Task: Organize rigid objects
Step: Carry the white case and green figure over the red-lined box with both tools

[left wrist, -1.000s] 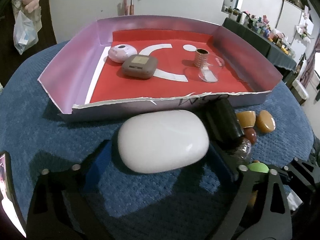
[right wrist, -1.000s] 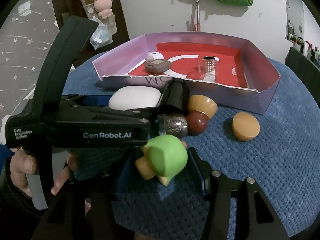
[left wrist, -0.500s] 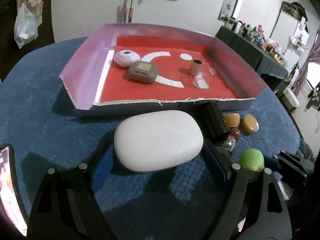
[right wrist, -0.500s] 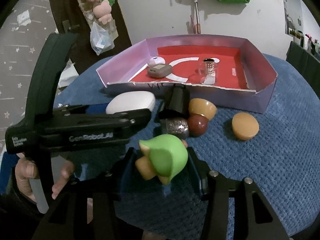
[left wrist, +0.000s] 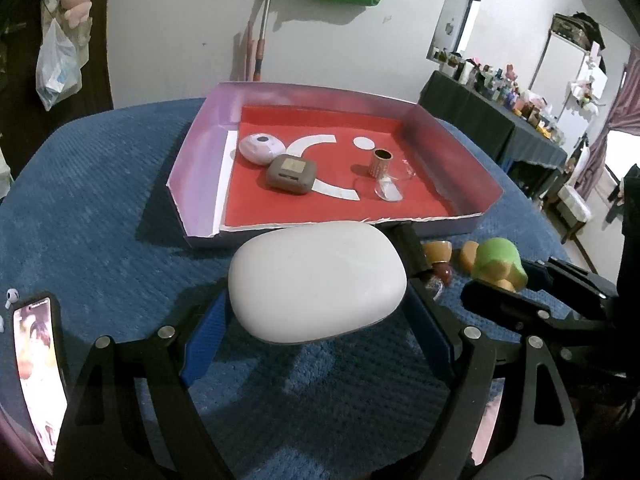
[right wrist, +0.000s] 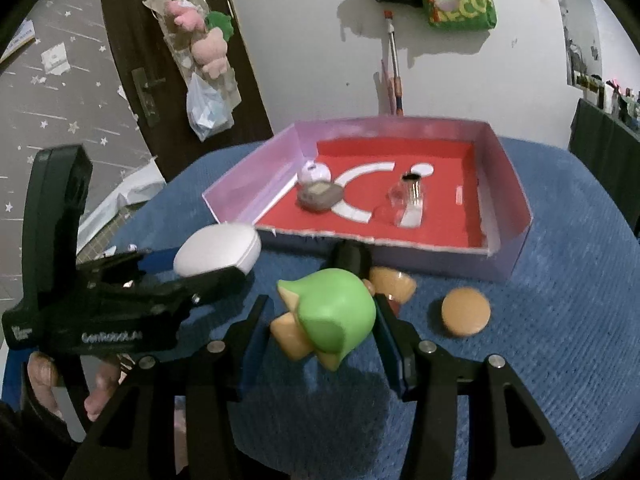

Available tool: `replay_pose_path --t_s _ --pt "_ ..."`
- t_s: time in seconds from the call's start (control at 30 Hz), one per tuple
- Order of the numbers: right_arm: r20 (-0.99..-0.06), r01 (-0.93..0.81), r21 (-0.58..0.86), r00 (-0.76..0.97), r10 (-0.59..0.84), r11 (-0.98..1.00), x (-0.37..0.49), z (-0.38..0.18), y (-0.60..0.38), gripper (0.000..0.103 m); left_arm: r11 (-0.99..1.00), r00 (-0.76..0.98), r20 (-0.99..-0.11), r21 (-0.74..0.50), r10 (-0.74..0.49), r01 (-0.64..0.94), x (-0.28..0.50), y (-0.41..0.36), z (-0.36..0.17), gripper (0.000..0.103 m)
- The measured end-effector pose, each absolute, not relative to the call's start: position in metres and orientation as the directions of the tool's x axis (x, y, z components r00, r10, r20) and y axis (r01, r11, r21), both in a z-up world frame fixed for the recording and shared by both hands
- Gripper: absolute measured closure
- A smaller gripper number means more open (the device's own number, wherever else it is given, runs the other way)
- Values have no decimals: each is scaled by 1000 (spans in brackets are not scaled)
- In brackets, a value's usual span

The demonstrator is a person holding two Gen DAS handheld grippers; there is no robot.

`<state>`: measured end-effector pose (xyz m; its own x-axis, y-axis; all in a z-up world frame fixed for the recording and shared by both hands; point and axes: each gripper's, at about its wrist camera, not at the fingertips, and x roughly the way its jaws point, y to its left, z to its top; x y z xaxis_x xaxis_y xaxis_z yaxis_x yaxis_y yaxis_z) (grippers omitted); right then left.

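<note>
Left gripper (left wrist: 318,312) jaws clamped on white pebble-shaped case (left wrist: 318,280), raised near the tray (left wrist: 192,160); right gripper (right wrist: 320,344) jaws gripping green-capped toy (right wrist: 332,314) above blue tabletop (right wrist: 540,340)

Left gripper (left wrist: 316,320): matt black plastic w/ metal screws, blue pads (left wrist: 204,332) flat, dull. Between them a white case (left wrist: 318,280), smooth plastic, satin sheen. Ahead of it: box (left wrist: 200,148), thin card, torn front edge, pale lilac walls slightly shiny, red paper floor matt. In it, brown case (left wrist: 291,174) looks matt plastic; pink case (left wrist: 262,149) glossy. Right gripper (right wrist: 320,332) grips green toy (right wrist: 334,316), smooth semi-gloss, prob. plastic. Under both: blue cloth (right wrist: 560,340), rough waffle-textured weave.
</note>
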<state>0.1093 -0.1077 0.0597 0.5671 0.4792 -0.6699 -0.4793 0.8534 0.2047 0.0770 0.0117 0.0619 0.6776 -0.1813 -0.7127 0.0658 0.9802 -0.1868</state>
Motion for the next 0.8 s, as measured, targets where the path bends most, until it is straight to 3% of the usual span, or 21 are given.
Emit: replay_pose_path --t_s 0.8 --pt "-653 -494 191 581 486 848 127 72 -107 50 978 704 -682 -186 -199 96 93 10 81 20"
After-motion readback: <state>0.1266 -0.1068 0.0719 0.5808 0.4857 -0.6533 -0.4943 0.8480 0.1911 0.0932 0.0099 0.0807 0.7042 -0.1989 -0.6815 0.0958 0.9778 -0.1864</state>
